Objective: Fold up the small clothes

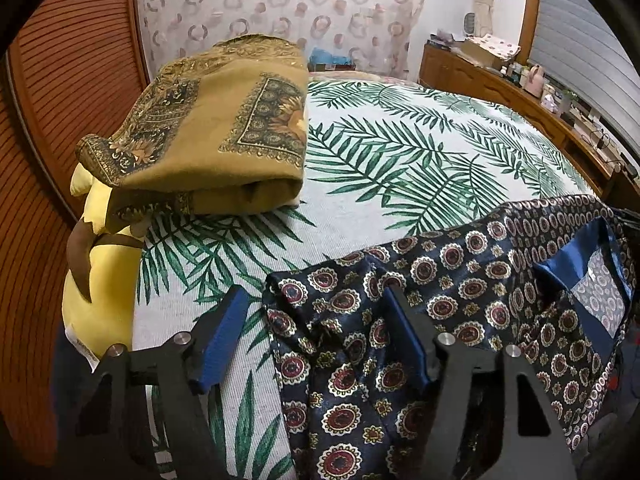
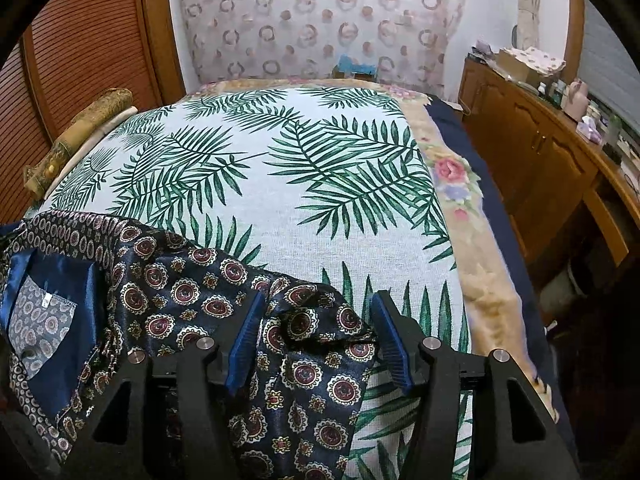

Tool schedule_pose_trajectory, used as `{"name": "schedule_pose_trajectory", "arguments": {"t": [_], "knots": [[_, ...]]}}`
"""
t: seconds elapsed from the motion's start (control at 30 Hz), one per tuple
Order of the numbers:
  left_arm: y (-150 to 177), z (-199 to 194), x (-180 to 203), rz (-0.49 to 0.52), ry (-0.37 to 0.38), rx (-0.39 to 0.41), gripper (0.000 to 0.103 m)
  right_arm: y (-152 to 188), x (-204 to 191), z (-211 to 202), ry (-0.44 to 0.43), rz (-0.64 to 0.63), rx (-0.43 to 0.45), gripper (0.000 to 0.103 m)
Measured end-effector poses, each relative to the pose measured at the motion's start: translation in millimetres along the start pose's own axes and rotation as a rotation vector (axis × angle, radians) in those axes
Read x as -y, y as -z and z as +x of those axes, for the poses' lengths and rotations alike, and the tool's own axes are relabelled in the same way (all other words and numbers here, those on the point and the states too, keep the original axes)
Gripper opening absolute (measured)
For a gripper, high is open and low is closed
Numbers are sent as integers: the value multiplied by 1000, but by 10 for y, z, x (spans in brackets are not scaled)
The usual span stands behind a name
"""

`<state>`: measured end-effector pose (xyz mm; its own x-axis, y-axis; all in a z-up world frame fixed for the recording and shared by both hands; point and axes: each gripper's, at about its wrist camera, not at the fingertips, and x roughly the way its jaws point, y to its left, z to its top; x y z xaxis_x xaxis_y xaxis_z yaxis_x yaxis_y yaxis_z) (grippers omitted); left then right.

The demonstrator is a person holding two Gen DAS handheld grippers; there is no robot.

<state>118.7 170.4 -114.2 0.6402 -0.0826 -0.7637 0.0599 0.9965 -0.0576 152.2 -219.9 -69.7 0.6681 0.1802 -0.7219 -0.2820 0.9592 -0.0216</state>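
Ochre folded cloth (image 1: 224, 128) on yellow cushion (image 1: 100, 280), beyond navy garment (image 1: 360, 320)

- The white bedspread printed with green palm leaves (image 2: 280, 184) lies bare across the middle and upper part of both views: broad free room there.
- A folded ochre cloth with dark ornamental squares (image 1: 208, 128) takes up the upper left of the left wrist view, stacked on a yellow cushion with a brown band (image 1: 100, 280); both block that side.
- The dark blue satin garment with red medallions (image 2: 192, 292) is spread over the lower part of both frames.
- A ribbed wooden sliding door (image 1: 60, 120) closes off the left edge.
- A cluttered wooden sideboard (image 2: 540, 152) lines the right, just beyond the bed's edge.
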Motion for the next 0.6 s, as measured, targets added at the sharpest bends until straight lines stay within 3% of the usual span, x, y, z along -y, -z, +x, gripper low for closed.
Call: {"name": "schedule_pose_trajectory", "arguments": {"t": [0.07, 0.13, 0.23, 0.3, 0.37, 0.43, 0.6], "knots": [[-11, 3, -10, -3, 1, 6, 61, 10, -9, -7, 1, -10, 6, 60], [-21, -4, 4, 1, 13, 10, 40, 36, 27, -47, -5, -9, 8, 60], [-23, -19, 54, 20, 33, 10, 24, 64, 30, -59, -18, -18, 14, 59], [-19, -32, 66, 22, 37, 11, 18, 91, 5, -80, -29, -33, 26, 51], [-22, -69, 79, 20, 47, 20, 13, 110, -39, -103, -64, -57, 30, 27], [-26, -139, 97, 16, 56, 41, 9, 128, -85, -119, -96, -69, 23, 13], [-36, -530, 150, 5, 100, 139, 8, 200, -93, -336, -149, -51, 74, 9]]}}
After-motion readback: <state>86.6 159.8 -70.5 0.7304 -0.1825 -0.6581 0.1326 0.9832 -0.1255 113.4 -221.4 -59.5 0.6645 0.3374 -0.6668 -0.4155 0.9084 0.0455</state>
